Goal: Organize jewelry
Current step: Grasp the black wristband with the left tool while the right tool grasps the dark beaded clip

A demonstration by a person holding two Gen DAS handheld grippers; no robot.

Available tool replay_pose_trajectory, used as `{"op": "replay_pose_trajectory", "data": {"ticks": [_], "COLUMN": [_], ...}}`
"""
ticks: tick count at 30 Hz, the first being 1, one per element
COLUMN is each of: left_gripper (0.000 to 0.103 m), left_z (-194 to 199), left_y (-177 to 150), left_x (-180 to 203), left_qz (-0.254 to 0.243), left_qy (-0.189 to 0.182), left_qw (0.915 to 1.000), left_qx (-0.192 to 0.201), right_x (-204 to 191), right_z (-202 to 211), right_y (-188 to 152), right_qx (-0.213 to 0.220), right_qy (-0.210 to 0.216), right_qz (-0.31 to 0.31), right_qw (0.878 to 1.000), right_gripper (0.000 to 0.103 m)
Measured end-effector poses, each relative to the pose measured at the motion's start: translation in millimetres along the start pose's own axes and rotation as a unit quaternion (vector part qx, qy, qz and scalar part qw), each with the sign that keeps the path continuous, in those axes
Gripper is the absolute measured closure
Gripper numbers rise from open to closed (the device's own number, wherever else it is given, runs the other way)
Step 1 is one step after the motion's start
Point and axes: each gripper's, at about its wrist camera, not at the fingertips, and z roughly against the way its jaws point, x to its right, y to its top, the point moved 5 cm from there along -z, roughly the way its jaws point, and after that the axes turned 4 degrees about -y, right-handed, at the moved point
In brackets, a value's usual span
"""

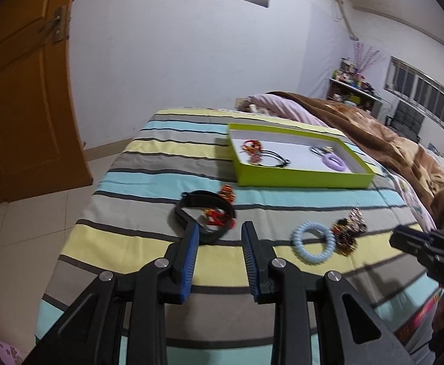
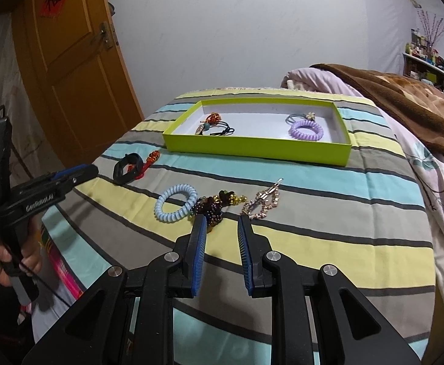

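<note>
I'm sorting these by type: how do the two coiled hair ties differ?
Colour: the blue coil tie is pale blue, while the purple coil tie is lilac. Place: the blue one lies on the striped bedspread, outside the green box; the purple one is already inside it, at its right end. Neighbours: the blue one lies against a dark beaded piece; the purple one sits beside a thin flower hair tie. Both are spiral rings lying flat.

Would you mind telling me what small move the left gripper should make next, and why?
Probably ease the left gripper forward and down onto the black band. Its jaws are open and empty, and the band lies on the striped bedspread just past the fingertips, outside the green box that already holds other pieces.
</note>
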Motion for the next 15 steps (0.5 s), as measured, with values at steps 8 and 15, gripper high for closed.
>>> {"op": "replay_pose_trajectory", "data": {"ticks": [8,15], "left_gripper": [0.073,0.073], "left_z": [-26.5,-46.8], "left_y": [2.1,2.1], "left_x": [-21.3,-25.7], "left_qz": [0.039,0.049], "left_qy": [0.025,0.036], "left_qw": [0.9987,0.9973], "left_qx": [-0.023,-0.041], "right_x": [-7.9,-13.3], "right_z": [-23.3,-36.9], "right_y": [1.0,1.7], "right_qx": [-0.015,-0.025], "right_qy": [0.008,0.016], "right_qz": [0.010,0.021], "right_qw": [1.000,0.999], "right_gripper": [0.081,0.081]}}
